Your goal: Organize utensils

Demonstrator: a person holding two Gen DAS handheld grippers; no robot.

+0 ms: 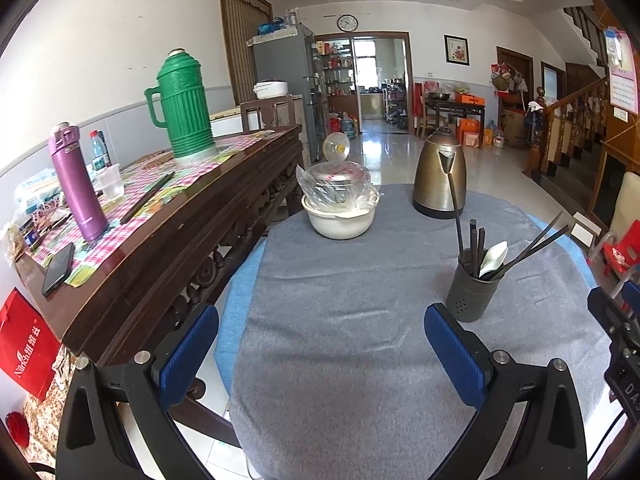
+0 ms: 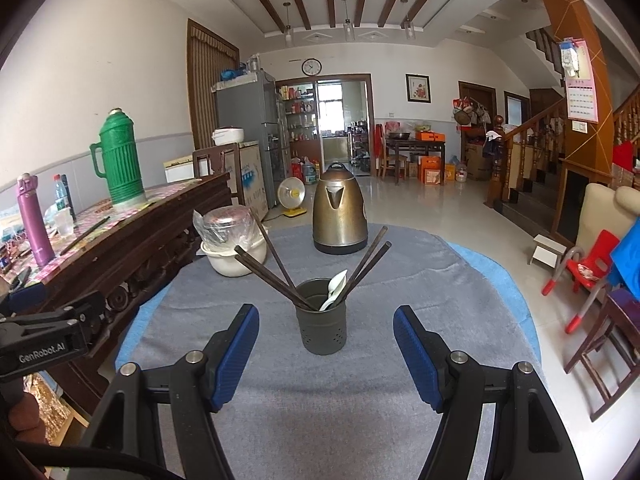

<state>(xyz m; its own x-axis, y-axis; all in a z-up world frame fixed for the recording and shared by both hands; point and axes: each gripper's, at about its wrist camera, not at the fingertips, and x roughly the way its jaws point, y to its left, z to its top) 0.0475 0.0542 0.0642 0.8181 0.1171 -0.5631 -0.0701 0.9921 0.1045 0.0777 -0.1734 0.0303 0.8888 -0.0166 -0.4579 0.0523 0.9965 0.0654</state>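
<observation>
You had both claws wide open and empty: the right gripper lined up on the holder, the left gripper off to its left. The holder stood mid-table toward the near edge, chopsticks and spoon upright inside, so the handles stayed reachable.

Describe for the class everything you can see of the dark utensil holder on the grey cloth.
The utensil holder is a dark grey cylinder, matte, plastic or metal by its look, with small drain holes low on its wall. It stands upright on the grey cloth, in front of the brass-coloured kettle and apart from it. Dark chopsticks fan out of its open top to both sides, and a white spoon leans inside among them. Neither hand-held gripper touches it.
</observation>
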